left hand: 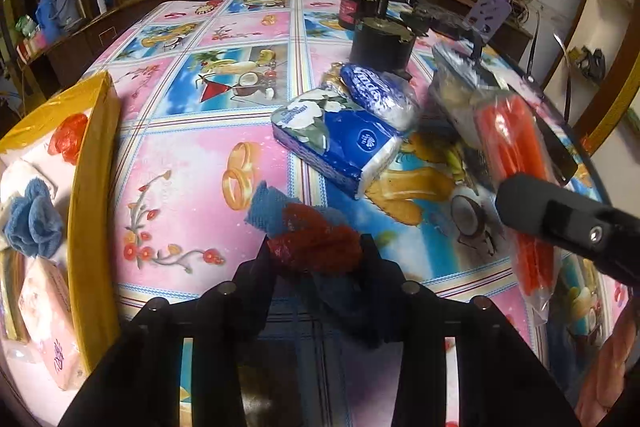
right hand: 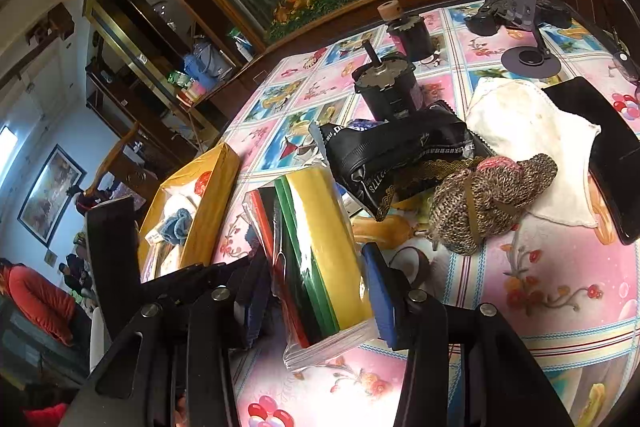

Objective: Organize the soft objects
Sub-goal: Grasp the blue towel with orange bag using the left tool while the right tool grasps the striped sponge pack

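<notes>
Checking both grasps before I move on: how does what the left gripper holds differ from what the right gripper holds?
The left gripper pinches a red and blue mesh cloth, limp and bunched; the right gripper clamps a clear bag of coloured sheets, flat and stacked. The cloth is bare, the sheets bagged. Both sit between closed gripper fingers above the patterned tablecloth.

My left gripper (left hand: 316,247): matte black fingers on slotted black linkage bars, round silver pivot screws. My right gripper (right hand: 316,291): same black frame and silver screws, blue pads (right hand: 382,303) on the fingers' inner faces.
</notes>
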Tool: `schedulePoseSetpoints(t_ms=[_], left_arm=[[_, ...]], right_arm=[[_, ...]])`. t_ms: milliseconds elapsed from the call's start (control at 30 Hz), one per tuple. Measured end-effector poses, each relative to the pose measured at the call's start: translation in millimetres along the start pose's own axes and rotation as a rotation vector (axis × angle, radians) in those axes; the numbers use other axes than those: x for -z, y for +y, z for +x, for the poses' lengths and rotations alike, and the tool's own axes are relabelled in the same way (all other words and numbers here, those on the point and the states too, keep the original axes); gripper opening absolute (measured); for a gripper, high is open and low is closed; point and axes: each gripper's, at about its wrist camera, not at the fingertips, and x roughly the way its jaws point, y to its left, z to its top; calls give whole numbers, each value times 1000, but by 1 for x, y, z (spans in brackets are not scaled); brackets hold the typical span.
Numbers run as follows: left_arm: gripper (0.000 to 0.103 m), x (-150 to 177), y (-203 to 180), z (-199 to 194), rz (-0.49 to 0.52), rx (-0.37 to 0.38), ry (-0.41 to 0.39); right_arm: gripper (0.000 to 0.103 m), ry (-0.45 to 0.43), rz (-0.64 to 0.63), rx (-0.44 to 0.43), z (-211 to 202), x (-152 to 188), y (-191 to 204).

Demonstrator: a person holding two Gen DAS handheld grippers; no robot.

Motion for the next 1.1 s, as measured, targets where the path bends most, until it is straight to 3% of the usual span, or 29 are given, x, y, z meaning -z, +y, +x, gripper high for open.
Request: schedulePoseSetpoints(t_ms=[267, 1100], left_arm=[[38, 1, 14, -26, -43, -47, -151], [38, 2, 10, -43, -26, -83, -240]], right_arm=[[49, 35, -35, 24, 11, 6, 8], [49, -7, -50, -26, 5, 4, 14]])
